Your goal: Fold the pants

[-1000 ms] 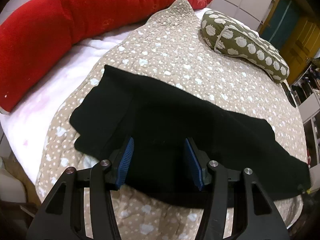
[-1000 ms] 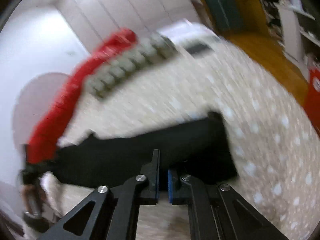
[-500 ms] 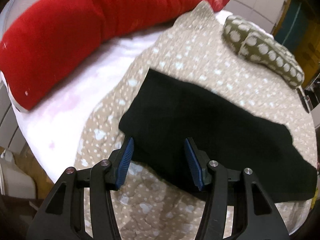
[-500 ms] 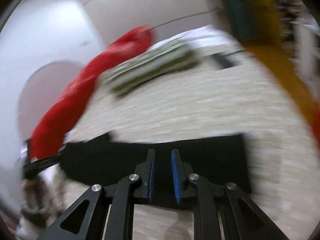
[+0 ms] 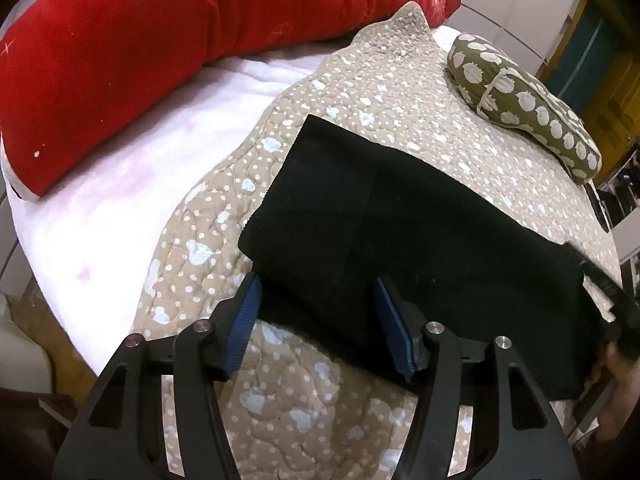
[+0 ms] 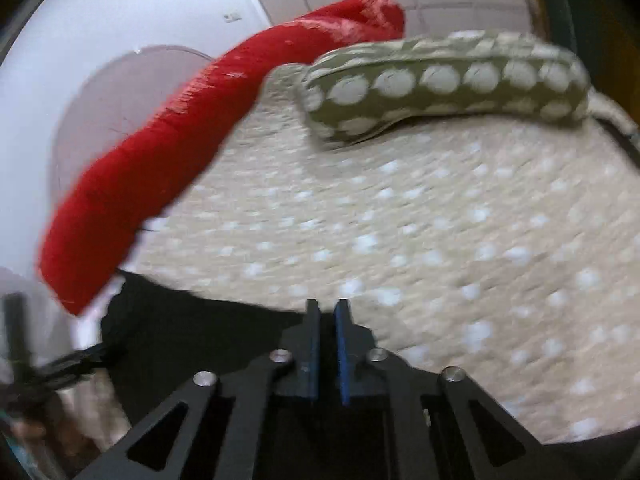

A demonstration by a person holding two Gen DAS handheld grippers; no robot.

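Observation:
Black pants [image 5: 420, 232] lie folded lengthwise on a beige dotted quilt [image 5: 384, 92], running from the middle to the right edge. My left gripper [image 5: 316, 300] is open, its blue pads on either side of the pants' near left corner, just above the cloth. In the right wrist view, which is blurred, my right gripper [image 6: 327, 320] has its pads nearly together over the far edge of the black pants [image 6: 192, 328]. Whether cloth sits between the pads is not clear. The right gripper's arm [image 5: 600, 280] shows at the pants' right end.
A long red bolster [image 5: 160, 40] lies along the far left of the bed on a white sheet [image 5: 120, 184]. An olive dotted pillow [image 5: 520, 100] lies at the far right. The bed's edge falls away at the left and near side.
The left gripper has moved closer to the pants' left corner. The right gripper has swung over the pants' edge and its pads have stayed nearly together. The pants look narrower and tidier than one second ago.

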